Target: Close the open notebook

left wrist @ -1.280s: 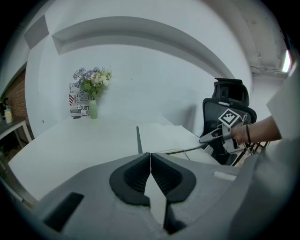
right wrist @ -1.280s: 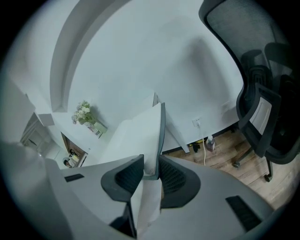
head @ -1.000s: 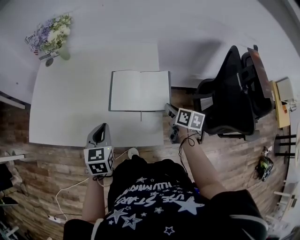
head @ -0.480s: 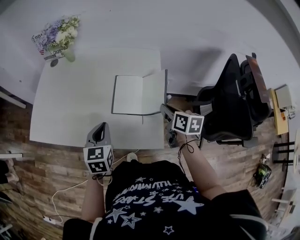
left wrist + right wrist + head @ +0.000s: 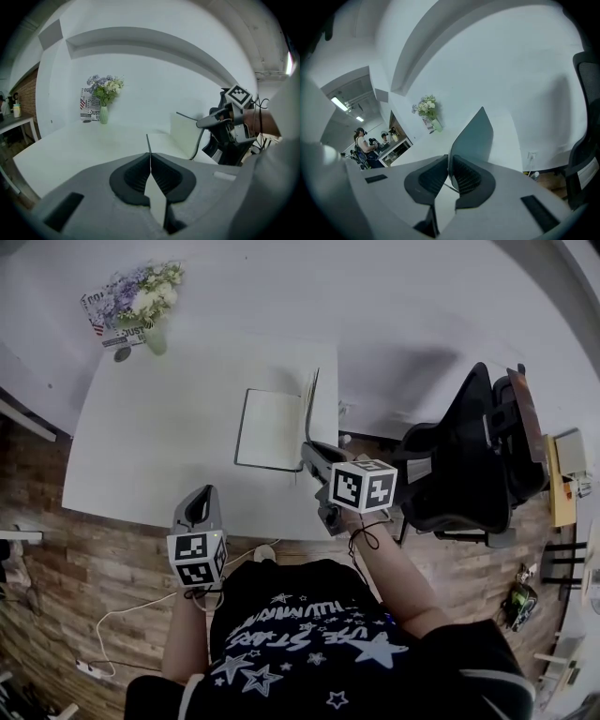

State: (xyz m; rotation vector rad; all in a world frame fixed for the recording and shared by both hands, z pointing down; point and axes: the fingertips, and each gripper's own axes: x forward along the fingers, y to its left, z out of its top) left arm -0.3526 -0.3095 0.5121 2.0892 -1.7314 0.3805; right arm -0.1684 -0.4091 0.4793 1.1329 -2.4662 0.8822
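Note:
The notebook lies on the white table, its left page flat. Its grey right cover stands nearly upright over the spine. My right gripper is shut on that cover's near edge; in the right gripper view the cover rises from between the closed jaws. My left gripper hovers at the table's front edge, well left of the notebook, shut and holding nothing. From the left gripper view the raised cover and the right gripper show to the right of the left gripper.
A vase of flowers stands at the table's far left corner. A black office chair is close to the table's right side. A white cable runs over the wooden floor. People stand far off in another room.
The right gripper rose and moved left with the cover, swinging it from flat on the table to nearly upright. The left gripper stays at the front edge.

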